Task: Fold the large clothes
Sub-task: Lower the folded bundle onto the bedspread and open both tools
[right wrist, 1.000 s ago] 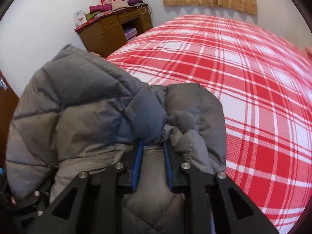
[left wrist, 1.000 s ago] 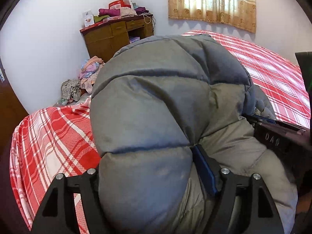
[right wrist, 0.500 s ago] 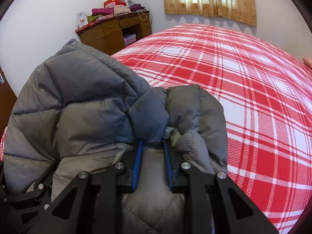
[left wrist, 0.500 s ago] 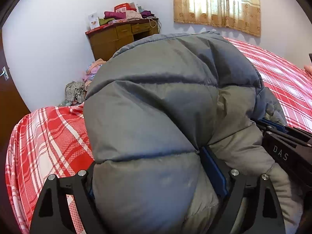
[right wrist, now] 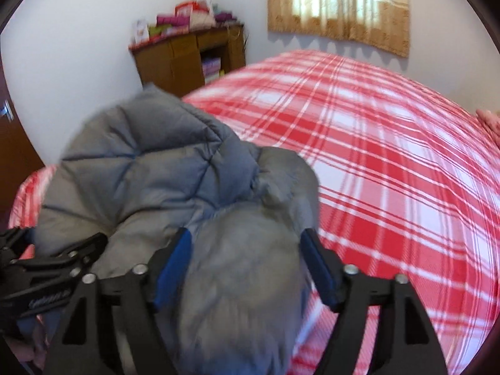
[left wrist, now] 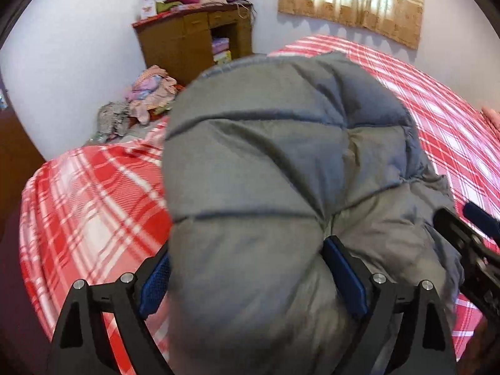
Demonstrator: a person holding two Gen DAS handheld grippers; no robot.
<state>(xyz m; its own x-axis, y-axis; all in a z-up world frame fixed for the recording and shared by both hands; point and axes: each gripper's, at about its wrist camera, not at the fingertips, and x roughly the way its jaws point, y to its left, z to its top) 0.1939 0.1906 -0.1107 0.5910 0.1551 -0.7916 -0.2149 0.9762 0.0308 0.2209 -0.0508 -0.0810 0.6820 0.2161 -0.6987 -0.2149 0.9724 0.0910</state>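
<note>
On the near part of the bed [left wrist: 78, 206], a grey padded jacket [left wrist: 281, 162] is seen bunched into a thick, rounded bundle rather than laid flat. Several layers appear to be doubled over one another, so some folding is judged to be done, but no neat, flat package is visible yet; squaring and pressing down of the bundle are judged to remain. How much of the jacket hangs below the cameras cannot be told.

Toward the left, the left gripper [left wrist: 247, 278] is seen with its fingers [left wrist: 156, 281] spread wide, and a fat roll of the jacket fills the whole gap between the blue pads. Both pads seem to touch the padding, yet the wide spread suggests a loose cradle rather than a firm pinch; whether the cloth is squeezed cannot be told for certain.

Further right, the right gripper [right wrist: 247, 265] is shown likewise with fingers [right wrist: 175, 262] held well apart, a blurred lump of grey cloth sitting between them and brushing the pads. No tight grip is made out there either. In the right wrist view the jacket [right wrist: 150, 184] rises beside and beyond this gripper, while the checked bed [right wrist: 390, 172] stretches bare to the right. A wooden dresser [left wrist: 187, 40] stands against the far wall.
</note>
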